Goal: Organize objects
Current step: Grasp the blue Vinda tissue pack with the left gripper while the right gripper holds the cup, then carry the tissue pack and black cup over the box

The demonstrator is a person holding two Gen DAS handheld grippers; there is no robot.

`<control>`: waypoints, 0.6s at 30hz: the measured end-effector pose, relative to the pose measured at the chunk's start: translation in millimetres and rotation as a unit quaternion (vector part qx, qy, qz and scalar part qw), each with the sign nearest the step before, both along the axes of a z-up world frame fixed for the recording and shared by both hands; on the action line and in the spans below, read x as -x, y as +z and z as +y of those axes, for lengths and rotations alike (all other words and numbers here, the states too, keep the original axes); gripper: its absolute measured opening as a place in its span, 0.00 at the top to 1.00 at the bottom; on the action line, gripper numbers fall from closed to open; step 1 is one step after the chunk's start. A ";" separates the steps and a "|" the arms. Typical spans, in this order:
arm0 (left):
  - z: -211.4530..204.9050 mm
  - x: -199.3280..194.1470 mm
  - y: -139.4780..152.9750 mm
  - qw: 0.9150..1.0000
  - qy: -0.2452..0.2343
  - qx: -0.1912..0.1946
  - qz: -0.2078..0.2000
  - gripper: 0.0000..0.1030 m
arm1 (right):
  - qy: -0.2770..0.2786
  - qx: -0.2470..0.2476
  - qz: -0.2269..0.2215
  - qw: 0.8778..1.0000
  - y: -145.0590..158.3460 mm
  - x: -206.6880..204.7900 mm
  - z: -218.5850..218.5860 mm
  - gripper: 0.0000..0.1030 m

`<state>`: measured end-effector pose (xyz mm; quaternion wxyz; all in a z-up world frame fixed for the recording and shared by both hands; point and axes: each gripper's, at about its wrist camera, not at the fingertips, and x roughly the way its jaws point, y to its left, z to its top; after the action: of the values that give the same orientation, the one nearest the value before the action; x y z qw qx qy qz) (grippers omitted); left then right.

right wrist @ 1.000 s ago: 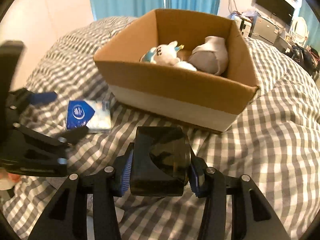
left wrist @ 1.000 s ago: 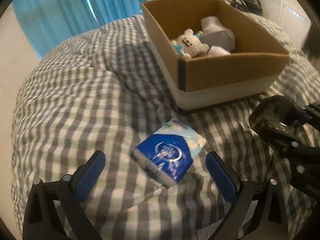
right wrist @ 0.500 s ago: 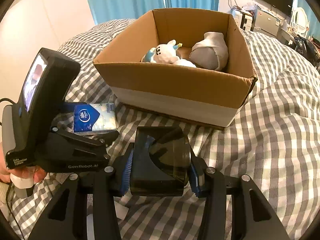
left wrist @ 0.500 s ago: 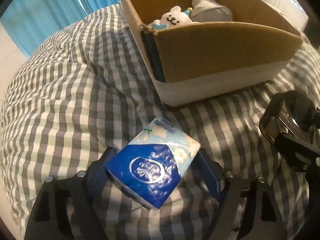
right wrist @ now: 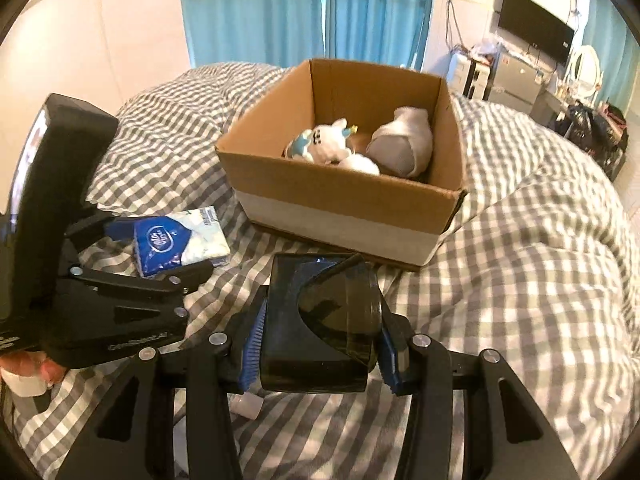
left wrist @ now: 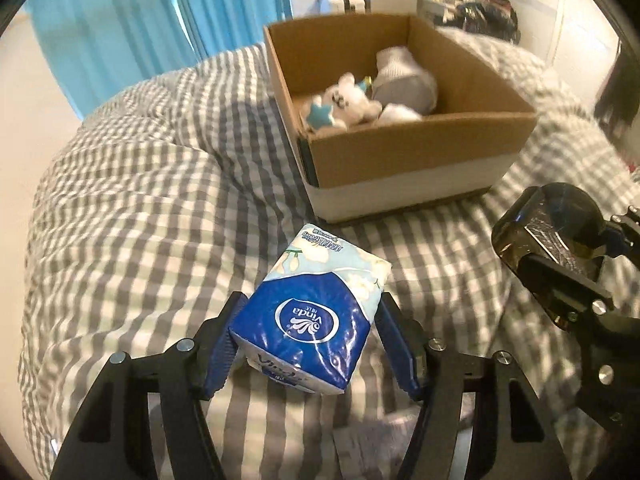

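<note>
Blue-and-white tissue pack (left wrist: 316, 312), lifted just above the checked bedspread (left wrist: 132, 216), long axis running away from the camera toward the cardboard box (left wrist: 416, 160). The left gripper (left wrist: 310, 344) is closing, its blue pads (left wrist: 394, 344) pressing the pack's two long sides. The right gripper (right wrist: 318, 344) stands clamped on a dark translucent container (right wrist: 320, 320), near the box.

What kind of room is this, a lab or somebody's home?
Most likely a bedroom in a home. The work happens on a bed under a grey-and-white checked duvet, with long turquoise curtains behind it, and a black wall-mounted television above a cluttered desk at the far side.
</note>
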<state>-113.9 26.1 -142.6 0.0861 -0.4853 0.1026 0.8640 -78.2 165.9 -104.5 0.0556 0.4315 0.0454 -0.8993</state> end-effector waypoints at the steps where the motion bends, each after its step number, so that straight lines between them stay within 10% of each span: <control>1: 0.1 -4.1 4.8 1.000 0.004 -0.002 0.007 0.36 | -0.001 -0.002 0.005 1.000 3.5 -3.0 -0.7 0.55; 18: -2.1 -27.5 115.6 0.992 0.009 -0.026 0.125 0.36 | 0.007 -0.026 0.099 0.995 89.9 -32.8 -9.2 0.55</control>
<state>-86.4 24.1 -27.0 0.0768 -0.3717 0.0857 0.9212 -45.4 156.7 -14.7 0.0456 0.3413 0.0769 -0.9357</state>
